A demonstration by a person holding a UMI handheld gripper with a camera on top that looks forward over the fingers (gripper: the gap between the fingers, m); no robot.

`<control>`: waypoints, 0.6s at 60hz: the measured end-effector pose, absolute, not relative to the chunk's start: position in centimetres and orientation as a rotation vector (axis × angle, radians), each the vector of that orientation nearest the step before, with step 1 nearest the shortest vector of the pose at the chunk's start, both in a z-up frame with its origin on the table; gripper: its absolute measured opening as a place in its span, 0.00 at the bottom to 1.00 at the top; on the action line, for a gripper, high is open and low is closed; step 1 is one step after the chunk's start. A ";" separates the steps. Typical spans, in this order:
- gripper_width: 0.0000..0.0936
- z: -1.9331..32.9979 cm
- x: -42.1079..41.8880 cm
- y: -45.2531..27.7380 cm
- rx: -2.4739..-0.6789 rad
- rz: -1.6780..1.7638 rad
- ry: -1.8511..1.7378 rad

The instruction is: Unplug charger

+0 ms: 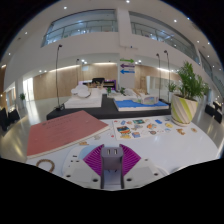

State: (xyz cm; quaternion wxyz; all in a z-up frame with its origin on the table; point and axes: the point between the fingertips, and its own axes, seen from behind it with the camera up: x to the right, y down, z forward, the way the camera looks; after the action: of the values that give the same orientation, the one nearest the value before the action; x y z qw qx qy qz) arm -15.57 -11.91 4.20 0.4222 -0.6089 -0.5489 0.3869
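Observation:
A small grey charger [112, 160] sits between my two fingers, with what look like two short dark prongs at its far end. My gripper [112, 158] is shut on it, and the purple pads [94, 158] press on both its sides. I hold it over the near part of a white table [180, 148]. No socket or power strip is in view.
A red mat [62, 132] lies on the table ahead to the left. A colourful printed sheet [140, 127] lies ahead to the right. A small ring-shaped thing [45, 164] lies near the left finger. Beyond the table are sofas [85, 98] and a potted plant [186, 98].

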 end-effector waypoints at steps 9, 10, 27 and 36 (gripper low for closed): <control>0.18 8.0 -15.8 -12.0 -1.402 0.999 -1.301; 0.18 8.9 -16.0 -12.2 -1.369 1.003 -1.299; 0.18 23.2 -14.7 -7.6 -1.383 1.033 -1.191; 0.19 22.1 -13.8 -0.8 -1.503 0.894 -1.214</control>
State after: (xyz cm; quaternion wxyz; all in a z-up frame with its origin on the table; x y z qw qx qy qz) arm -13.76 -0.84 22.11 0.4850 -0.6174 -0.4987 0.3672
